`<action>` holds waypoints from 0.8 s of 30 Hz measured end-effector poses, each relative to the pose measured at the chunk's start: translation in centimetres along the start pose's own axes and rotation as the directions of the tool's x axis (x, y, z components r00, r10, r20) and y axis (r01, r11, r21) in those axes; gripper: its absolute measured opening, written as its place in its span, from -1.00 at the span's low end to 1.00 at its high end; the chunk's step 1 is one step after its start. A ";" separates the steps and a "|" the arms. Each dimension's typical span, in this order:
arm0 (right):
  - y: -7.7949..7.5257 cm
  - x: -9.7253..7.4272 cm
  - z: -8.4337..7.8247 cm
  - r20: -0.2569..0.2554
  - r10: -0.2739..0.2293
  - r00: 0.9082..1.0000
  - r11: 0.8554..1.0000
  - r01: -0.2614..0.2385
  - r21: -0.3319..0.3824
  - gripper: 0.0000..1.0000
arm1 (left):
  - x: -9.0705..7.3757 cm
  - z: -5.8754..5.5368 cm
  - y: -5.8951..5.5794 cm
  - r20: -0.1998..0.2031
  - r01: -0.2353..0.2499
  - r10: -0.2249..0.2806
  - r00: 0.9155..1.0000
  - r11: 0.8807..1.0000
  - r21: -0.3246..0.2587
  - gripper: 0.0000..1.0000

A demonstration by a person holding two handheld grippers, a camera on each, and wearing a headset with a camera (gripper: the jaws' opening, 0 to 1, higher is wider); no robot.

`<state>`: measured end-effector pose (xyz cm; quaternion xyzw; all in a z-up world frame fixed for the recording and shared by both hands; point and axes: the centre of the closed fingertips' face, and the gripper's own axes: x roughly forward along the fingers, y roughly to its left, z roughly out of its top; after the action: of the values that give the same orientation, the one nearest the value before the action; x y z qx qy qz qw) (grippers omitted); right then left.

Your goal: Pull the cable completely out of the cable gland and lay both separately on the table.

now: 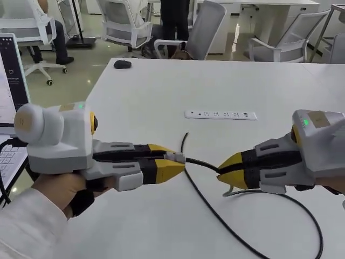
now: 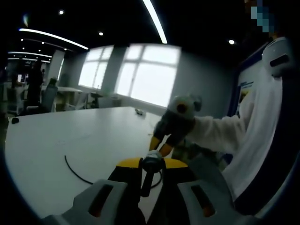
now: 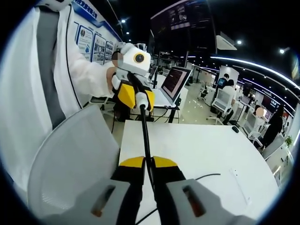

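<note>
My left gripper (image 1: pixel 179 160) is shut on a small grey cable gland (image 1: pixel 176 157), held just above the white table (image 1: pixel 151 97). A black cable (image 1: pixel 202 164) runs taut from the gland to my right gripper (image 1: pixel 219 171), which is shut on it a short way to the right. The rest of the cable (image 1: pixel 215 213) loops over the table below both grippers. In the left gripper view the gland (image 2: pixel 152 162) sits between my yellow jaws (image 2: pixel 151 165), with the right gripper (image 2: pixel 159 143) facing it. In the right gripper view the cable (image 3: pixel 145 133) leads from my jaws (image 3: pixel 149 163) up to the gland (image 3: pixel 140 100).
A white power strip (image 1: pixel 221 115) lies past the grippers in mid-table. A black mouse (image 1: pixel 122 64) rests near the far left edge. An open laptop (image 1: pixel 9 81) stands at the left. Office chairs (image 1: pixel 207 29) line the far side.
</note>
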<state>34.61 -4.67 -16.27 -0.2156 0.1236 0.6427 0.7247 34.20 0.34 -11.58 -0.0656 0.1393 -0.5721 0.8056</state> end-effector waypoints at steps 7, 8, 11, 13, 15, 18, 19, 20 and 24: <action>0.0 0.7 -0.2 0.008 0.008 1.000 1.000 -0.008 0.023 -0.86 | -0.1 -0.1 0.2 -0.005 -0.011 0.011 1.000 1.000 0.004 -0.66; 0.0 0.7 -0.2 0.006 0.007 1.000 1.000 -0.008 0.023 -0.83 | -0.1 0.0 0.2 -0.002 -0.009 0.009 1.000 1.000 0.002 -0.66; -0.2 1.0 0.1 0.010 0.000 1.000 1.000 -0.001 0.024 -0.70 | 0.0 0.0 0.2 -0.003 -0.010 0.010 1.000 1.000 0.006 -0.66; -0.2 1.3 0.6 0.033 0.004 0.999 1.000 -0.005 0.023 -0.70 | 0.0 -0.1 0.3 -0.004 -0.011 0.011 1.000 1.000 0.005 -0.66; 0.3 1.9 0.9 0.052 0.024 0.998 0.999 -0.025 0.027 -0.77 | 0.1 -0.1 0.3 0.001 -0.010 0.010 1.000 1.000 0.000 -0.66; 1.0 3.0 0.4 0.016 0.045 0.999 0.999 -0.045 0.008 -0.76 | 0.2 -0.2 0.3 -0.002 -0.008 0.008 1.000 1.000 -0.002 -0.66; 1.3 3.4 0.4 0.016 0.047 0.999 0.999 -0.048 0.005 -0.76 | 0.2 -0.3 0.2 -0.003 -0.007 0.007 1.000 1.000 0.000 -0.66; 1.4 3.5 0.5 0.023 0.052 0.998 0.999 -0.052 0.007 -0.79 | 0.2 -0.3 0.2 -0.005 -0.007 0.007 1.000 1.000 -0.001 -0.66; 1.7 3.8 1.3 0.059 0.073 0.996 0.997 -0.074 0.008 -0.92 | 0.1 -0.5 0.4 -0.009 -0.009 0.009 1.000 1.000 -0.005 -0.66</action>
<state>33.35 -0.56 -17.11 -0.1882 0.1133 0.6743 0.7051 34.41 0.40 -12.15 -0.0642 0.1445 -0.5683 0.8075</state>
